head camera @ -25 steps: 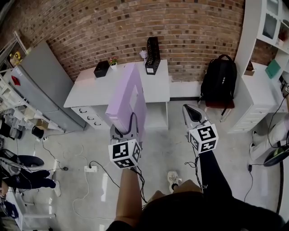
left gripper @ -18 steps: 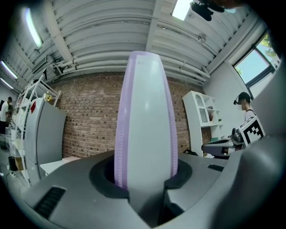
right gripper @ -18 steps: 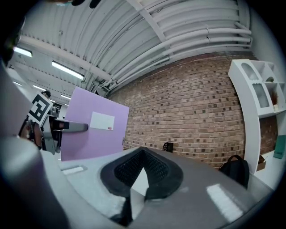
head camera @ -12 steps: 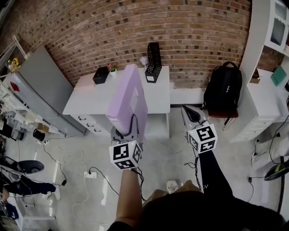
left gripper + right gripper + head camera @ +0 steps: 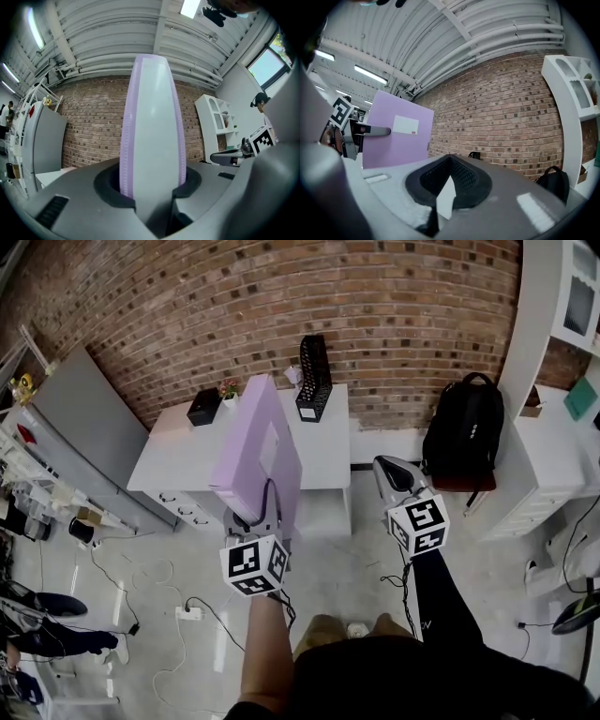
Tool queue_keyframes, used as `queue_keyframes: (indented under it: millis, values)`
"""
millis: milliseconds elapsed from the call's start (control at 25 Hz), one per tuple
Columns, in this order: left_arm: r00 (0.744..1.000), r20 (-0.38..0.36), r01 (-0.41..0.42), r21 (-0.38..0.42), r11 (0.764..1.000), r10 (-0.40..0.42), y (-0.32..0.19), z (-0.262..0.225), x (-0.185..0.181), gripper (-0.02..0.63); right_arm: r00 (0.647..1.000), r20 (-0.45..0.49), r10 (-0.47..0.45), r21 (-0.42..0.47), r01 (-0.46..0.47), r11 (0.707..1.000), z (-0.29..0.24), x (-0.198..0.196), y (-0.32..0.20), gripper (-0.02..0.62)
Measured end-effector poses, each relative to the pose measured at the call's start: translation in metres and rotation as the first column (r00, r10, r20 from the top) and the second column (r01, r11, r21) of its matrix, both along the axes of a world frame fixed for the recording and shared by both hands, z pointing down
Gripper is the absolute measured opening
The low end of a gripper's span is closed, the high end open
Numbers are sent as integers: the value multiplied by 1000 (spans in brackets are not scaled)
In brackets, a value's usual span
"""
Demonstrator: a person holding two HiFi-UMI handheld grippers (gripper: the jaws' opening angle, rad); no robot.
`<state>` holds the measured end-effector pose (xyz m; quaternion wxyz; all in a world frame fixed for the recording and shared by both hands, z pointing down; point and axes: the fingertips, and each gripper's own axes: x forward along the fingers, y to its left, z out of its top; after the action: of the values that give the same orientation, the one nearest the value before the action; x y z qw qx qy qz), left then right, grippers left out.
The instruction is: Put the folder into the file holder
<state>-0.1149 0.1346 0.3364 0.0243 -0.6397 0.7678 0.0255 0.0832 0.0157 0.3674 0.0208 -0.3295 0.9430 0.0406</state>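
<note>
A tall lilac box folder (image 5: 258, 451) stands upright in the air in front of the white desk (image 5: 183, 451). My left gripper (image 5: 255, 517) is shut on its near spine; the spine (image 5: 152, 126) fills the gap between the jaws in the left gripper view. The black mesh file holder (image 5: 314, 365) stands at the desk's back edge by the brick wall, well beyond the folder. My right gripper (image 5: 390, 474) hangs to the right of the folder, level, jaws together and holding nothing. The right gripper view shows the folder's labelled side (image 5: 396, 136) at the left.
A black box (image 5: 203, 407) and a small flower pot (image 5: 228, 390) sit on the desk's back left. A black backpack (image 5: 459, 442) rests on a chair to the right, beside white shelving (image 5: 553, 381). A grey cabinet (image 5: 84, 427) stands left; cables lie on the floor.
Both grippers and the folder have moved forward toward the desk, which now looks nearer. The grip on the folder is the same.
</note>
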Motion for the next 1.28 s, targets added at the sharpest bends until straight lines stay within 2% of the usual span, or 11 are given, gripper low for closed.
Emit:
queue_keyframes:
  millis: [440,720,1280]
  values:
    - [1000,26,-11,-13,1000,12,-35,-1,-26,164,1000,9,26,9,-26,1000,-7,-16,-49,0]
    - [999,3,-46,-4,999,46,-73,1,-52,164,999,-12,51,13,-51,999,-6,-35,-85,0]
    - [991,2,-137,18,990,137,-180,-9,-109,166,994,-33,104,14,-103,995,-7,-94,-169,0]
